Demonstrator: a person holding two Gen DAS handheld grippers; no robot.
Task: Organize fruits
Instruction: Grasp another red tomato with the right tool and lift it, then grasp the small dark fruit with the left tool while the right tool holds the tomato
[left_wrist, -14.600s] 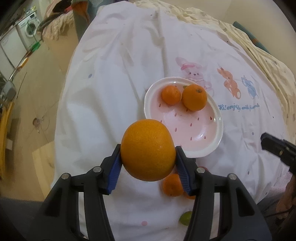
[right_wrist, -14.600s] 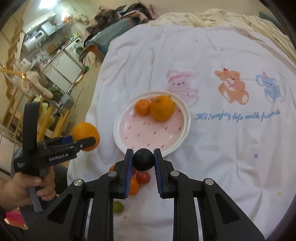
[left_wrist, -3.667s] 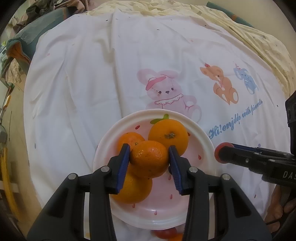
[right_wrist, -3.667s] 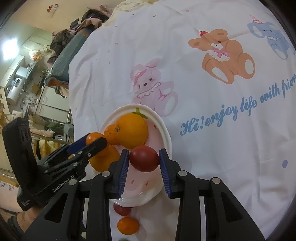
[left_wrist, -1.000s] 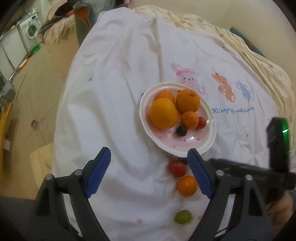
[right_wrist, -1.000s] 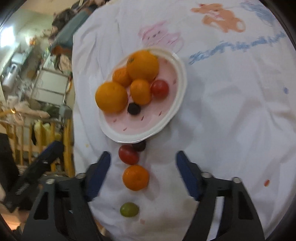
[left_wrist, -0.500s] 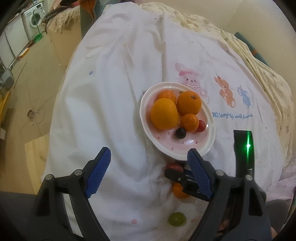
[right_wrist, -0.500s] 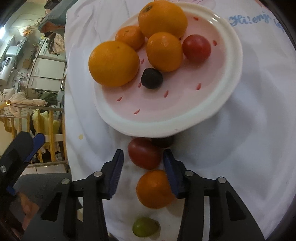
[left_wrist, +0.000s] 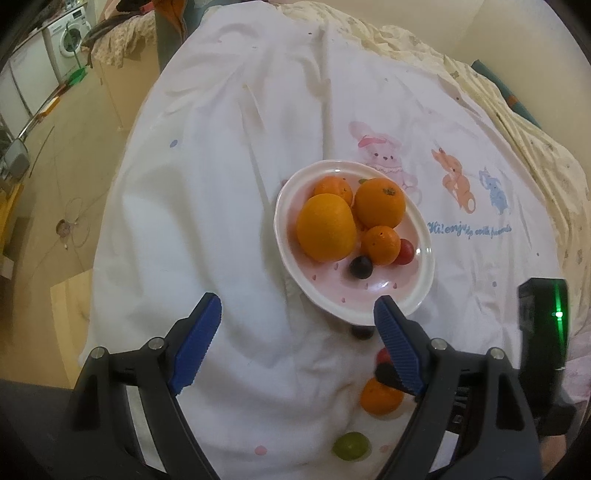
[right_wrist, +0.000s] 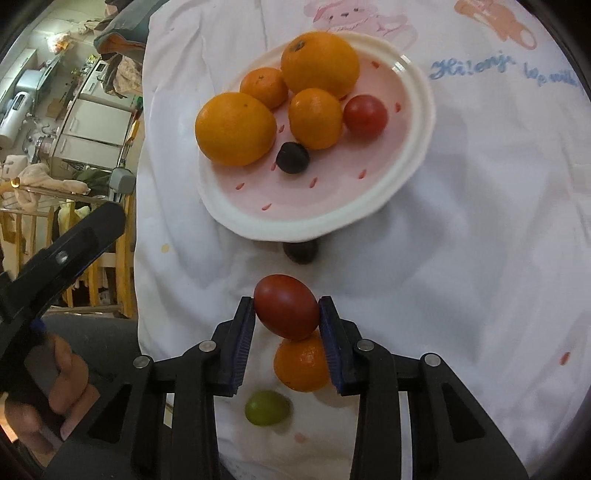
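A pink plate (left_wrist: 421, 275) (right_wrist: 413, 155) holds several oranges, a red tomato (right_wrist: 365, 116) and a dark grape (right_wrist: 292, 157). My right gripper (right_wrist: 286, 312) is shut on a red tomato (right_wrist: 286, 310) just in front of the plate; it shows partly behind my left finger in the left wrist view (left_wrist: 382, 356). On the cloth below lie a small orange (right_wrist: 301, 363) (left_wrist: 380, 397), a green grape (right_wrist: 266, 408) (left_wrist: 350, 446) and a dark grape (right_wrist: 301, 251) at the plate's near rim. My left gripper (left_wrist: 295, 334) is open and empty, above the cloth before the plate.
A white cloth with cartoon animals (left_wrist: 454, 177) covers the table. The table's left edge drops to the floor (left_wrist: 55, 166). A washing machine (left_wrist: 66, 40) and furniture stand far left. My left gripper's body (right_wrist: 55, 258) shows at the left of the right wrist view.
My right gripper has closed on the red tomato that lay in front of the plate. My left gripper has stayed open and nearly still.
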